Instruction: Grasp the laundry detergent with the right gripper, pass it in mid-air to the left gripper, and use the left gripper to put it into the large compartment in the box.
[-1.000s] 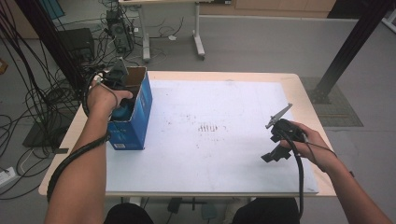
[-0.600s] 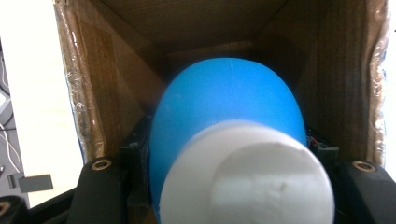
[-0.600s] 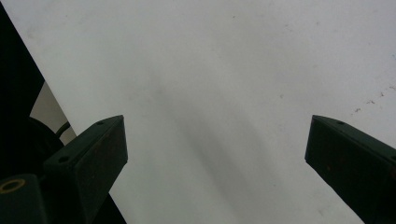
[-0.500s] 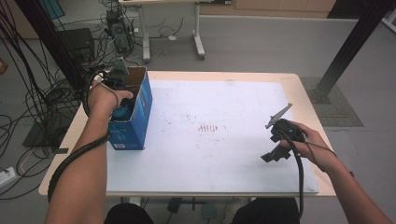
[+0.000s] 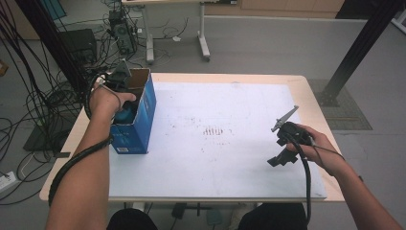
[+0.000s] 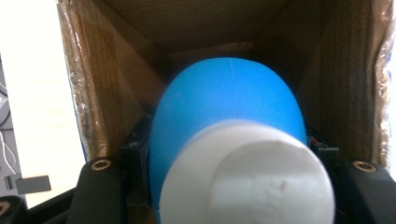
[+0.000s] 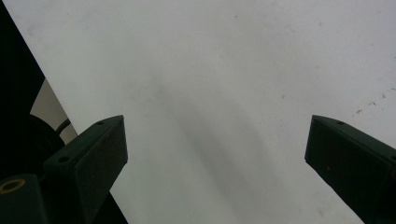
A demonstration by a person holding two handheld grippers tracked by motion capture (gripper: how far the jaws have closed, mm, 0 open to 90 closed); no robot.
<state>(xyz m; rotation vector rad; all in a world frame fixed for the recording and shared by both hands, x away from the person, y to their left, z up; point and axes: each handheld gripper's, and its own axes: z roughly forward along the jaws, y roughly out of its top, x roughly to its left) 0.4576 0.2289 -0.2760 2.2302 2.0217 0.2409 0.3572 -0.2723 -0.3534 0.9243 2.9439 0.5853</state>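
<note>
A cardboard box [image 5: 140, 125] with blue outer sides stands open-topped at the table's left edge. My left gripper [image 5: 127, 106] reaches down into it, and its jaws are shut on a blue rounded bottle [image 6: 224, 107] with a white cap [image 6: 252, 177]. The jaws press on the bottle's two sides, deep between the brown inner walls [image 6: 102, 79]. At the right of the table my right gripper [image 5: 279, 159] hangs just above the white sheet [image 5: 220, 163]. In the right gripper view this gripper [image 7: 215, 140] is open, its jaws wide apart with nothing between them.
The white sheet covers most of the wooden table [image 5: 309, 93] and bears faint marks near its middle [image 5: 213, 130]. Cables and equipment [image 5: 57, 52] lie on the floor at left. A black post [image 5: 356, 48] stands beyond the table's far right corner.
</note>
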